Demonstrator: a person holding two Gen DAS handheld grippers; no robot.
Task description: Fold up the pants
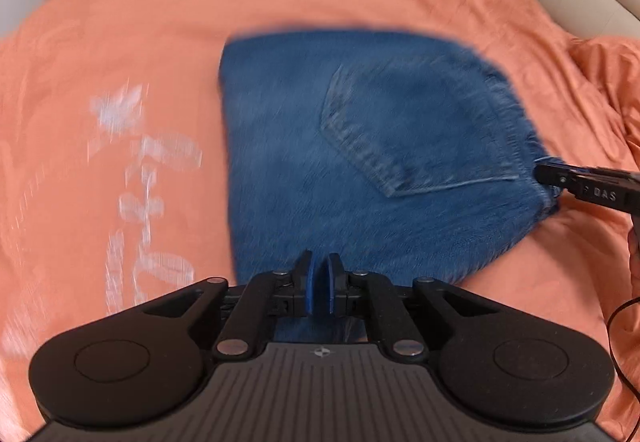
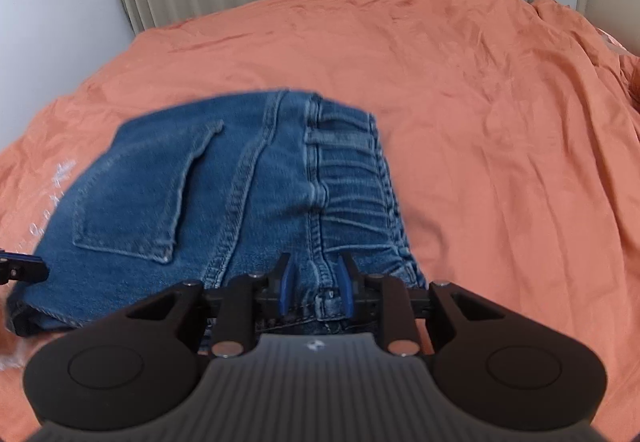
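A: Where do your pants (image 2: 192,210) lie?

B: They lie folded into a compact blue denim bundle on the bed's orange cover (image 2: 480,122), near the middle of it. In your right wrist view the waistband (image 2: 352,178) with its belt loops runs away from you along the bundle's right edge, and the back pocket (image 2: 148,186) sits to the left of it. The bundle's long axis runs left to right across that view, waistband end at the right.

A: And the left wrist view?

B: It is blurred. The pocket (image 1: 400,138) faces up, and the waistband end points right, toward your right tongs (image 1: 538,172).

A: What about those right tongs (image 2: 316,282)?

B: They stand narrow, with the waistband corner between the blue pads (image 2: 347,292); I cannot tell whether the pads press the cloth.

A: And my left tongs (image 1: 319,284)?

B: Nearly closed, a thin slit between the pads (image 1: 308,288), nothing in it that I can see. They hover at the bundle's near edge.
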